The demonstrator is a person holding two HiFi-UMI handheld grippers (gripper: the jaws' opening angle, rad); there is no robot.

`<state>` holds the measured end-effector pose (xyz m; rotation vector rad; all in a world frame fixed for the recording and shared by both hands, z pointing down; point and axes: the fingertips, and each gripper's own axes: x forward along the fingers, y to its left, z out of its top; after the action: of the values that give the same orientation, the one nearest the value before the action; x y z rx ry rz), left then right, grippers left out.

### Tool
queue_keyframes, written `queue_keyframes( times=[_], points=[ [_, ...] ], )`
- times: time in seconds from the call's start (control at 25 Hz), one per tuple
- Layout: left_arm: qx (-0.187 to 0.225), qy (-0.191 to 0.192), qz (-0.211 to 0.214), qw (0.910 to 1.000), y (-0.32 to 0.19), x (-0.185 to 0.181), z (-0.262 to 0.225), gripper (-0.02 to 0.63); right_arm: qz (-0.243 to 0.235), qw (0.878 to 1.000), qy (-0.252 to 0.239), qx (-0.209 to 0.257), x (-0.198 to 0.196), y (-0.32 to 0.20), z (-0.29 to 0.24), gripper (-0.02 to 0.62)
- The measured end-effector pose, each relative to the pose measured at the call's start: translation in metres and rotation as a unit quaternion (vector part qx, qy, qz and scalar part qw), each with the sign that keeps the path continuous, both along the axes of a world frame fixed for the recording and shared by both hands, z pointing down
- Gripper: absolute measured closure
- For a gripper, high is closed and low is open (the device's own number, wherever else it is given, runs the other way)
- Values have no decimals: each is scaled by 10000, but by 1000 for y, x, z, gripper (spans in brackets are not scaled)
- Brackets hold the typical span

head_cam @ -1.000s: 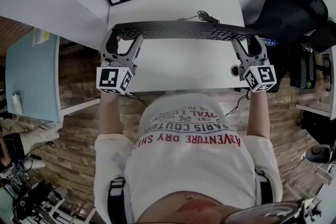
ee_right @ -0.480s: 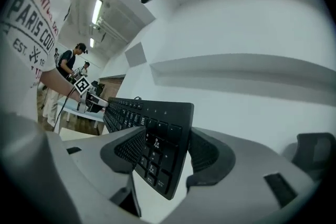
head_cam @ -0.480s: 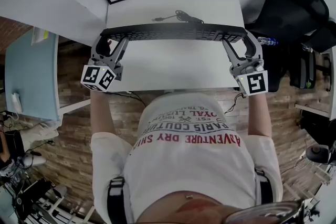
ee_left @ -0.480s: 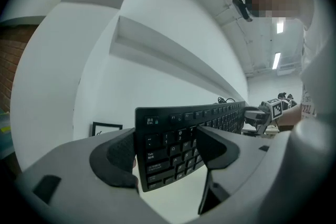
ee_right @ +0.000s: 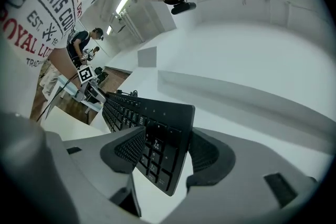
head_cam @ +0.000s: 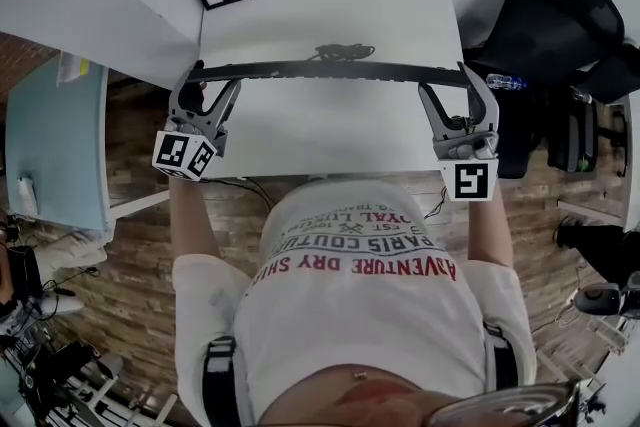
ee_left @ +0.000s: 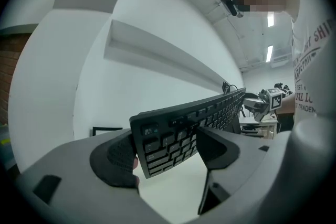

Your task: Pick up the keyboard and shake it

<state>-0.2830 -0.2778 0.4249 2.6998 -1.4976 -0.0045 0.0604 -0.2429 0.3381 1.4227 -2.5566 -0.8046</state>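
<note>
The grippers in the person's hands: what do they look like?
Both the left gripper and right gripper are grey, with two curved prongs and dark dotted pads. Each carries a white cube with black square markers. The person wears a white short-sleeved T-shirt.

Black keyboard (head_cam: pixel 330 71) aloft, nearly edge-on

Both forearms reach forward from the torso, roughly parallel and well apart. The left tongs (head_cam: pixel 207 83) point about level and are clamped on the left end of the keyboard (head_cam: pixel 330 71) — one pad on the keys, the other against its back. The right tongs (head_cam: pixel 448 83) tilt slightly upward with the keyboard's right end between their pads. Their jaws have just been closing a little and press on both of its faces.
</note>
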Motion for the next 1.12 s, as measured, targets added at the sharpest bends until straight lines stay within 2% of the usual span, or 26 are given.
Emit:
queue_keyframes(
  times=[0.16, 0.32, 0.48, 0.68, 0.84, 1.0, 1.12],
  points=[
    [39, -26, 25, 10000, -2, 4, -5, 267, 7, 9999, 29, -134, 4, -2, -1, 327],
    [-22, -173, 1, 9998, -4, 9, -10, 266, -36, 9966, -455, -684, 10, -13, 2, 328],
    [-83, -356, -79, 9993, 3, 13, -12, 265, -81, 9902, -503, -1303, 22, -18, 27, 330],
    [-174, -514, -136, 9984, 13, 19, -7, 267, -150, 9730, -808, -2157, 30, -26, 57, 330],
    [-409, -614, -142, 9972, 21, 22, 5, 267, -205, 9564, -944, -2755, 33, -27, 85, 330],
    [-673, -694, -231, 9950, 27, 19, 20, 267, -242, 9457, -967, -3094, 30, -26, 105, 330],
    [-710, -764, -263, 9942, 29, 16, 23, 267, -269, 9398, -1011, -3254, 26, -27, 114, 330]
  ],
)
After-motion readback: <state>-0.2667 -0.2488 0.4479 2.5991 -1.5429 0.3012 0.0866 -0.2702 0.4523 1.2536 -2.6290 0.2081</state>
